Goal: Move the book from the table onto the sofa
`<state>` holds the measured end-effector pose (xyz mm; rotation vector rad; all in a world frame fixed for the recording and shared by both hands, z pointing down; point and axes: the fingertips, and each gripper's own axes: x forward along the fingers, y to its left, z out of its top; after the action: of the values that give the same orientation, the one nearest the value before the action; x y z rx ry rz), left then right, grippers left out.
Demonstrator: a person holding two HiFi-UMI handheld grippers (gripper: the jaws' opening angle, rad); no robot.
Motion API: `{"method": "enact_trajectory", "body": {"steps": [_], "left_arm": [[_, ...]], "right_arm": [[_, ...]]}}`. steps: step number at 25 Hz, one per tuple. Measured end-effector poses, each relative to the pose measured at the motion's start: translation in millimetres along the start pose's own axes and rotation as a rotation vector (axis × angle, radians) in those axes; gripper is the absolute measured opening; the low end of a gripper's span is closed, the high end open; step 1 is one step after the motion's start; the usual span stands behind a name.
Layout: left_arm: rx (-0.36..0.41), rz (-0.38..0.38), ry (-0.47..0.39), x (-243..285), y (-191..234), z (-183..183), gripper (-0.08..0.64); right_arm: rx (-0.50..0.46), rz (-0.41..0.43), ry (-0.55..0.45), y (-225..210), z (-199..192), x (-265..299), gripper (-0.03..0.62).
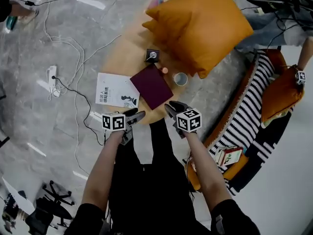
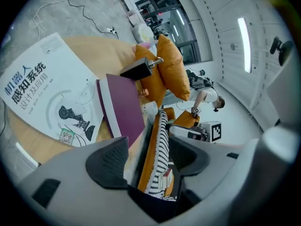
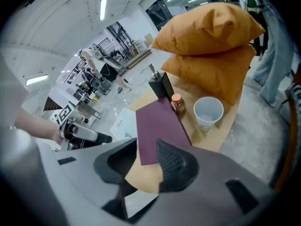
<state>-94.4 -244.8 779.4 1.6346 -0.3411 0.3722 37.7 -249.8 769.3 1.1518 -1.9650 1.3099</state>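
Maroon book (image 1: pixel 151 86) is lying flat on the round table (image 1: pixel 122 58), its near edge sitting just beyond the right gripper (image 1: pixel 172 107), whose jaws are standing slightly apart, gripping nothing. The left gripper (image 1: pixel 137 115) is hovering at the table's near edge, jaws wider apart and empty.

Black sleeves (image 1: pixel 91 215); grey left hand-held gripper (image 1: pixel 139 114) and right hand-held gripper (image 1: pixel 171 107), black-and-white marker cubes (image 1: pixel 113 121).
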Motion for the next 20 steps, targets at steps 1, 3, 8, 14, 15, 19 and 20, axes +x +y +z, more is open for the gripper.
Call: {"method": "enact_trajectory", "body": {"steps": [1, 3, 8, 14, 15, 19, 20], "left_arm": [[-0.010, -0.004, -0.011, 7.8, 8.1, 0.5, 0.265], [-0.024, -0.011, -0.035, 23.1, 22.1, 2.8, 0.281], [-0.057, -0.017, -0.072, 54.0, 49.3, -2.2, 0.323], [-0.068, 0.045, -0.047, 74.9, 81.0, -11.9, 0.373], [-0.065, 0.040, -0.055, 76.5, 80.8, -10.1, 0.373], [-0.071, 0.001, -0.095, 87.4, 77.0, 1.8, 0.373], [-0.068, -0.001, -0.098, 91.0, 76.2, 4.3, 0.373]], "right_arm": [[0.000, -0.001, 0.004, -11.0, -1.7, 10.0, 0.155], [-0.029, -0.008, 0.011, -29.8, -4.2, 27.9, 0.220], [-0.104, -0.050, 0.001, -60.6, -15.7, 59.1, 0.418], [-0.072, -0.007, 0.012, -71.3, -30.0, 78.6, 0.445], [-0.071, -0.001, 0.012, -72.0, -30.4, 80.6, 0.445], [-0.065, 0.026, 0.023, -74.3, -30.1, 87.7, 0.445], [-0.066, 0.030, 0.029, -74.2, -30.6, 89.2, 0.445]]}}
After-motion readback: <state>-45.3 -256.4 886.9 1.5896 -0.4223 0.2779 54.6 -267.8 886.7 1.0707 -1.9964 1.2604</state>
